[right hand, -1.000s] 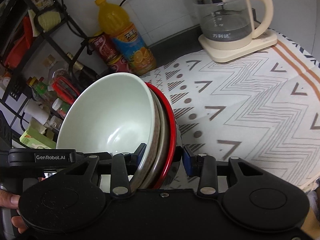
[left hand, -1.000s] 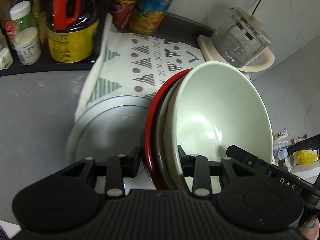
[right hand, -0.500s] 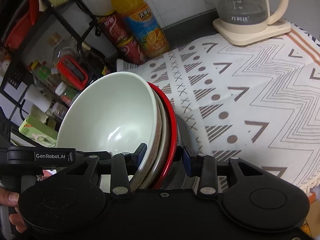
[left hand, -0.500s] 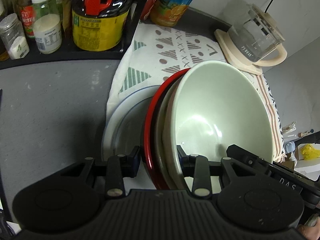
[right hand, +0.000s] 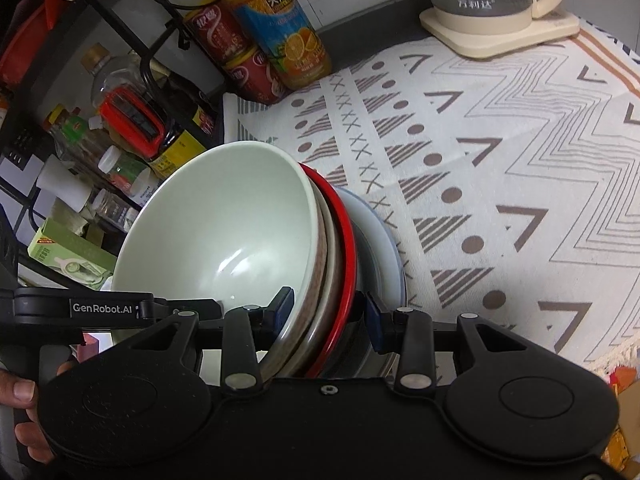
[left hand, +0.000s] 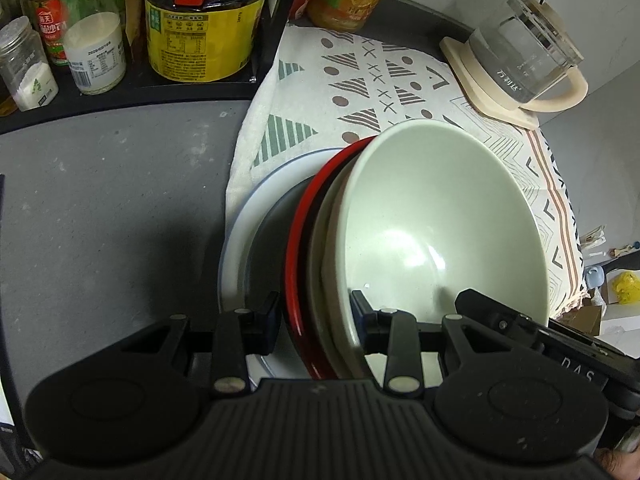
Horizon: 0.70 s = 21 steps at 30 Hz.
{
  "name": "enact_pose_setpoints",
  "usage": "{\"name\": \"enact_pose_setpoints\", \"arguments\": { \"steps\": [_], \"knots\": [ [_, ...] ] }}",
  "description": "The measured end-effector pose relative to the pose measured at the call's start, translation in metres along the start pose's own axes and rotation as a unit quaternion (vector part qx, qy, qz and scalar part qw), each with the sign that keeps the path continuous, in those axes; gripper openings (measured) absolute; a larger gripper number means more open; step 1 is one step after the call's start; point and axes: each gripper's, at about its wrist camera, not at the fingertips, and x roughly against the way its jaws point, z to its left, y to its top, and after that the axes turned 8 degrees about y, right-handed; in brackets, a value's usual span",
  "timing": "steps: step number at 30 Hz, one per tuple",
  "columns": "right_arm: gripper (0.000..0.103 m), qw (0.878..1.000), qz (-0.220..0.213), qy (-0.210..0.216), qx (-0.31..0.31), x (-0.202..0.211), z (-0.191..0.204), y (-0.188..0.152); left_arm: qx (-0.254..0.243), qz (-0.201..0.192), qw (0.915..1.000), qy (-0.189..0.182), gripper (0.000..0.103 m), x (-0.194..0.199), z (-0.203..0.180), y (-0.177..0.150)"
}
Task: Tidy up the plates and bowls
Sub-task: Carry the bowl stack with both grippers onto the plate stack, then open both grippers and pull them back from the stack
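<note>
Both grippers grip one stack of dishes from opposite sides. The stack has a pale green bowl on top, a beige dish under it and a red-rimmed plate at the bottom. My left gripper is shut on the stack's rim. My right gripper is shut on the opposite rim, and the green bowl and red-rimmed plate show there too. The stack sits just above a white-rimmed grey plate that lies on the patterned cloth.
A glass kettle on a cream base stands at the cloth's far end. A black rack with a soy sauce jug, jars and bottles lines the left. An orange drink bottle and red cans stand by the wall.
Both grippers have carried the stack toward the shelf side and lower, so the white-rimmed plate now shows directly under it. The grip on the stack is unchanged.
</note>
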Motion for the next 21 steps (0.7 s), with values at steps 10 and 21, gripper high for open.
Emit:
{"name": "enact_pose_setpoints", "arguments": {
  "steps": [10, 21],
  "knots": [
    [0.059, 0.999, -0.013, 0.025, -0.022, 0.007, -0.001, 0.006, -0.025, -0.008, 0.9995, 0.016, 0.043, 0.012, -0.006, 0.014],
    [0.077, 0.996, -0.070, -0.023, -0.049, 0.022, -0.001, -0.001, -0.085, -0.038, 0.9949, 0.037, 0.077, 0.026, -0.012, 0.020]
  ]
}}
